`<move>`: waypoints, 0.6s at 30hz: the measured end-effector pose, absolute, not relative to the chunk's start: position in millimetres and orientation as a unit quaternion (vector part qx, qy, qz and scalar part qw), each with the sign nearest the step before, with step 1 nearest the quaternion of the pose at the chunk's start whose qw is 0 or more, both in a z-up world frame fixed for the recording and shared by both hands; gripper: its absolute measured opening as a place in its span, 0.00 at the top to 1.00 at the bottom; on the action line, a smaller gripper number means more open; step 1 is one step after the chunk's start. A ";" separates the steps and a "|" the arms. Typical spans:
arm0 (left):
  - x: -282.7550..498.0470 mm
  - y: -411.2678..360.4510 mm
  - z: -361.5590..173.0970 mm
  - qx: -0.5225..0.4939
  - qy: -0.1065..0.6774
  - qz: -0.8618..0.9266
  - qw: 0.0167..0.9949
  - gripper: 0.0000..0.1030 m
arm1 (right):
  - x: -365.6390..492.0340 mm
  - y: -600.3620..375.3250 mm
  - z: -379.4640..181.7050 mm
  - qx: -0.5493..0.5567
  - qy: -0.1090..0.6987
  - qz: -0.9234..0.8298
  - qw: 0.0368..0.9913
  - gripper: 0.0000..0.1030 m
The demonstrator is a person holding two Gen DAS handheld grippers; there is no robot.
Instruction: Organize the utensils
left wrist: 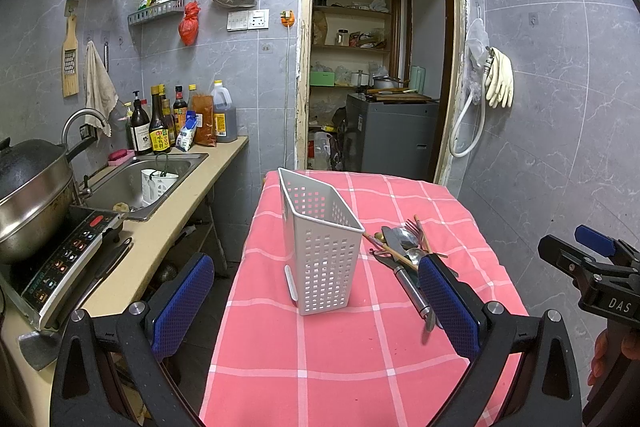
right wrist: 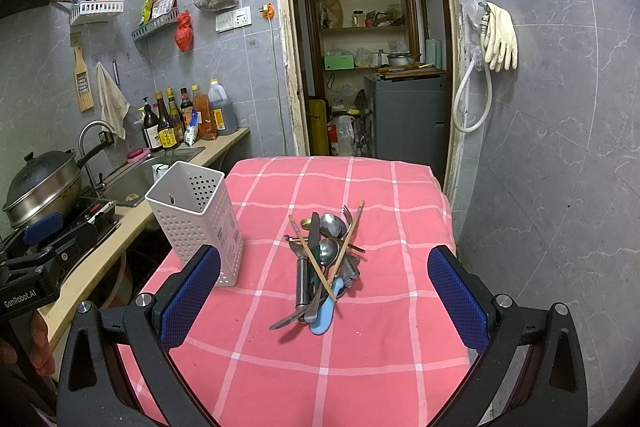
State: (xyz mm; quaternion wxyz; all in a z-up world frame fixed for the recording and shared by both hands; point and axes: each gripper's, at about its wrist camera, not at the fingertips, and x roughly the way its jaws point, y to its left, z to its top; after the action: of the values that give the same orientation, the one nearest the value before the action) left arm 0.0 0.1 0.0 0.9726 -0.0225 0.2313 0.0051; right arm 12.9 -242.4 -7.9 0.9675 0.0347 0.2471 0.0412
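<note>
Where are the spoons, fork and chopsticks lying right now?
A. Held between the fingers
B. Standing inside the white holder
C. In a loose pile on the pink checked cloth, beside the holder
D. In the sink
C: the utensil pile lies heaped on the pink checked cloth, apart from the white perforated holder, which looks empty; both grippers hold nothing.

1. The table (right wrist: pixel 400 327) wears a pink cloth checked with white lines.
2. A white perforated caddy (right wrist: pixel 198 223) stands upright on its left part.
3. Right of the caddy, apart from it, lies a heap of utensils (right wrist: pixel 326 263): spoons, a fork, chopsticks, a knife and a blue-handled piece, crossed over one another.
</note>
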 end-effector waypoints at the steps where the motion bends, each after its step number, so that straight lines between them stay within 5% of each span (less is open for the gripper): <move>1: 0.1 0.1 0.0 -0.022 0.231 0.005 0.973 0.00 | 13.0 -242.3 -7.8 0.035 0.247 0.041 0.967 0.01; 18: 0.1 0.2 -0.1 -0.023 0.233 0.006 0.972 0.00 | 14.1 -241.1 -7.7 0.034 0.249 0.042 0.967 0.01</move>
State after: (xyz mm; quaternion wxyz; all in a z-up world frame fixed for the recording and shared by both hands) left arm 0.1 0.2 -0.1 0.9723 -0.0228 0.2325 0.0058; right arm 14.1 -241.1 -7.7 0.9670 0.0342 0.2489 0.0419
